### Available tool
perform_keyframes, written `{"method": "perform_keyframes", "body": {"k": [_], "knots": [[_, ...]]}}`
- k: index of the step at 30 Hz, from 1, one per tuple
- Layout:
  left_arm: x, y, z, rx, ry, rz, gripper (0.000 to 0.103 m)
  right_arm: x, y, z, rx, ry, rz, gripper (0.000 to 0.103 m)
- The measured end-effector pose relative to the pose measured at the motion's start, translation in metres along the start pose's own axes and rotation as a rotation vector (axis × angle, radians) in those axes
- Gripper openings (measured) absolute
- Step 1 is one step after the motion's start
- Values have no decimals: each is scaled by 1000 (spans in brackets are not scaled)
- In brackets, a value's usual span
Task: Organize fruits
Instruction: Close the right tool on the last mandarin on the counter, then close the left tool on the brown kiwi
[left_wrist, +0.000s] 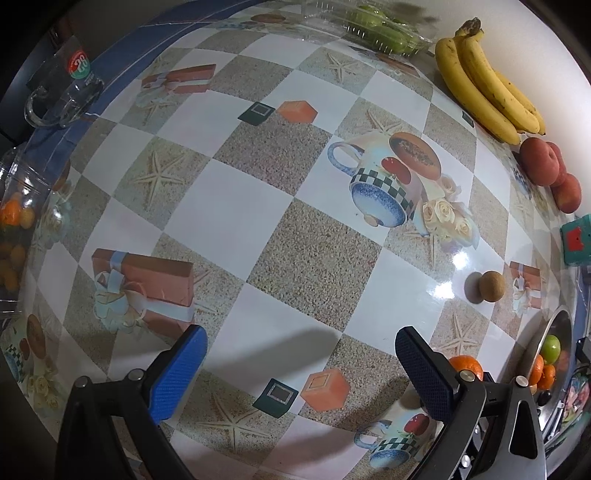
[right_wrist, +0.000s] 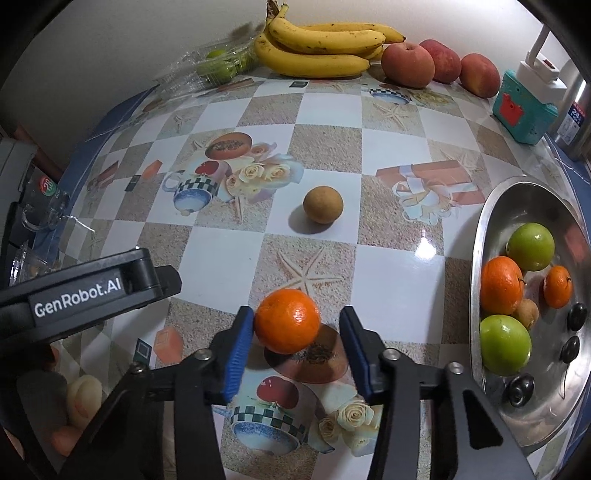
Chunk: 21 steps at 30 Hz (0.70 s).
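My right gripper (right_wrist: 297, 326) is open around an orange mandarin (right_wrist: 287, 320) that rests on the patterned tablecloth; the left pad touches it, the right pad stands apart. A small brown round fruit (right_wrist: 323, 204) lies further ahead, also in the left wrist view (left_wrist: 490, 286). A metal bowl (right_wrist: 491, 218) at the right holds green fruits, mandarins, a small brown fruit and dark ones. My left gripper (left_wrist: 301, 347) is open and empty above the cloth; its body shows at the left of the right wrist view (right_wrist: 81, 291).
Bananas (right_wrist: 321, 46), red apples (right_wrist: 408, 64) and a clear box of green fruits (right_wrist: 218, 66) line the back wall. A teal box (right_wrist: 524, 107) stands at the back right. A glass mug (left_wrist: 62, 92) and a clear container of small oranges (left_wrist: 14, 229) sit at the left.
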<state>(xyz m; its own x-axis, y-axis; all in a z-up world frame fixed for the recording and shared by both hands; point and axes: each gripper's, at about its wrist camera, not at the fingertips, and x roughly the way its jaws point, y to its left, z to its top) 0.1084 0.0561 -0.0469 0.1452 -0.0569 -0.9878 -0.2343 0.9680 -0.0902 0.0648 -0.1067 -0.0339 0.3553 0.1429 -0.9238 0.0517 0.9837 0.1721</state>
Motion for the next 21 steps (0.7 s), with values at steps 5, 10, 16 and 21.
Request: {"method": "perform_keyframes", "body": {"k": [5,10,16,21], "knots": [[-2,0,0,-2,-3,-4,103,-4,0,0,9,-3,19,38],[-7,-7,2,19,-23,-34,103,-16,-9,1,53,-30,65,38],[-17,-36,5,101,-97,-124,102,-46,-36,9,114,-128,24,38],[-19,-66,6,165,-122,-190,85,-70,-66,11,173,-191,-74,38]]}}
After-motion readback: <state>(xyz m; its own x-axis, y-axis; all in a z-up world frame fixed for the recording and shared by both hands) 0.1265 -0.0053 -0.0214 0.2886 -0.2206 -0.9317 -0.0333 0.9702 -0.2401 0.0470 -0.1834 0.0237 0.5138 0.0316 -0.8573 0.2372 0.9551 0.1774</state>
